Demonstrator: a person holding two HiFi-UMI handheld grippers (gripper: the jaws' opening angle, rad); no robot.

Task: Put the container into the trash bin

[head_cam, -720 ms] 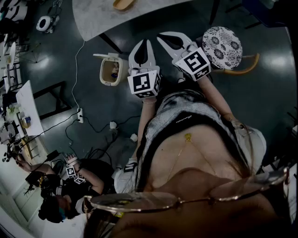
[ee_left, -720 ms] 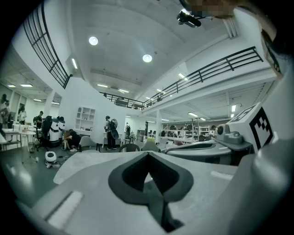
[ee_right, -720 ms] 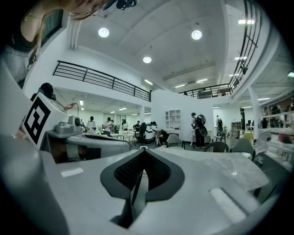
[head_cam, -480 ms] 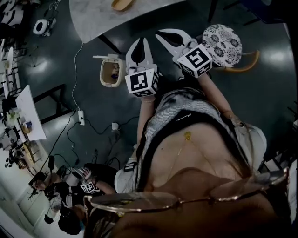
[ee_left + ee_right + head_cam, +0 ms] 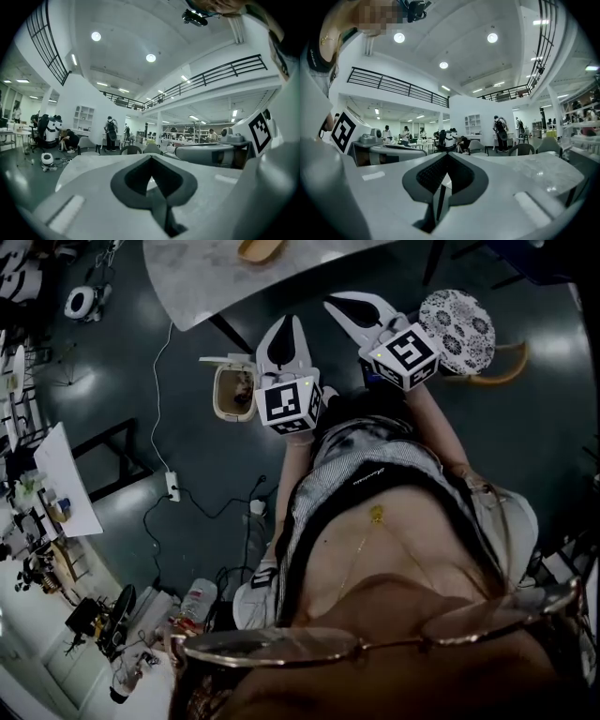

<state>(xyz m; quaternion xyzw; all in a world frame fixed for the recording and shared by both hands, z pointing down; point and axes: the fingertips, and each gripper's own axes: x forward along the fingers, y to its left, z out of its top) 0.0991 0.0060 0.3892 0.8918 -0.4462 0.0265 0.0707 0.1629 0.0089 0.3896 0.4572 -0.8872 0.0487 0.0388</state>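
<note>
In the head view a beige trash bin (image 5: 234, 392) stands on the dark floor with its lid flipped open and something brownish inside. A tan container (image 5: 261, 248) lies on the pale table (image 5: 206, 273) at the top edge. My left gripper (image 5: 291, 326) is held up in front of my chest, just right of the bin, shut and empty. My right gripper (image 5: 339, 306) hangs beside it, also shut and empty. The left gripper view shows its jaws (image 5: 151, 156) closed against a hall ceiling. The right gripper view shows the same for its own (image 5: 446, 154).
A round patterned chair seat (image 5: 457, 331) is to the right of the grippers. A power strip (image 5: 172, 487) with cables lies on the floor to the left, a bottle (image 5: 197, 601) lower down. Cluttered benches (image 5: 66, 479) line the left side.
The head view has shifted, so the bin and grippers sit slightly further right. The crouching person at bottom left is out of view. Both grippers stay shut.
</note>
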